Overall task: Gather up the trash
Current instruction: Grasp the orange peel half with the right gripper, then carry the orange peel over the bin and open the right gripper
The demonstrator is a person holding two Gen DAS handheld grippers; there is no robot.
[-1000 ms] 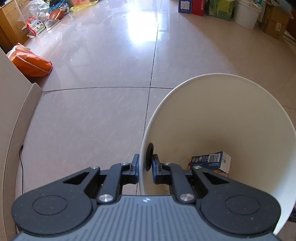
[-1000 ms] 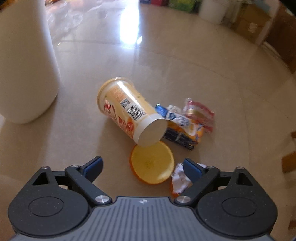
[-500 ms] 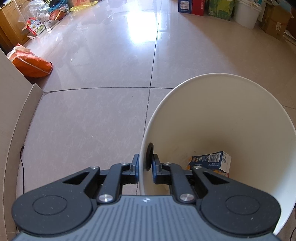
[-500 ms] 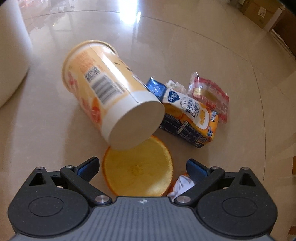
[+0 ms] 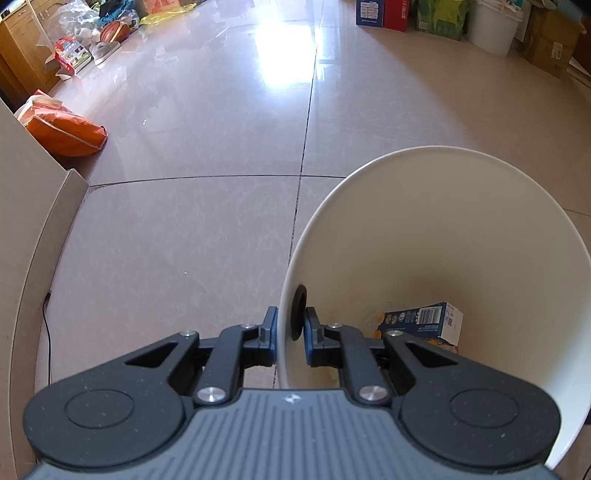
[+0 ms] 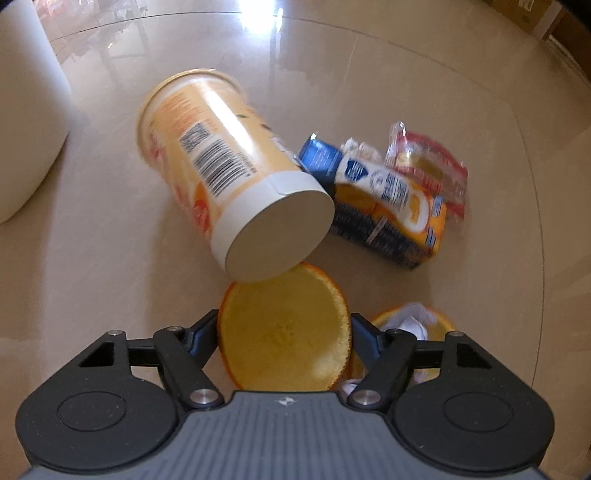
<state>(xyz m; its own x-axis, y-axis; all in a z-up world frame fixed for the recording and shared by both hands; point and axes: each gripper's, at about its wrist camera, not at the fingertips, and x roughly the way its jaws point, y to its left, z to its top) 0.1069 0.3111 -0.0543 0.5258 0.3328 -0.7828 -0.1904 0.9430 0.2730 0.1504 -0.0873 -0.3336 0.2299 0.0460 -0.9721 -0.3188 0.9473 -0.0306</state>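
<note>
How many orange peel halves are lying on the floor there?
2. A hollow orange peel half sits between the right tool's fingers; a second orange peel half, holding crumpled white paper, lies just right of it, partly hidden.

Glossy beige floor tiles (image 5: 207, 229) run away to twelve o'clock, dark grout lines crossing between them, and a hard white glare (image 5: 284, 55) lies on the floor far ahead. At ten o'clock an orange sack (image 5: 62, 129) slumps beside a pale panel (image 5: 26, 206). Further off at eleven, a wooden cabinet (image 5: 26, 48) stands behind loose clutter. At one o'clock sit cardboard boxes (image 5: 546, 40) and a white bucket (image 5: 493, 26).
</note>
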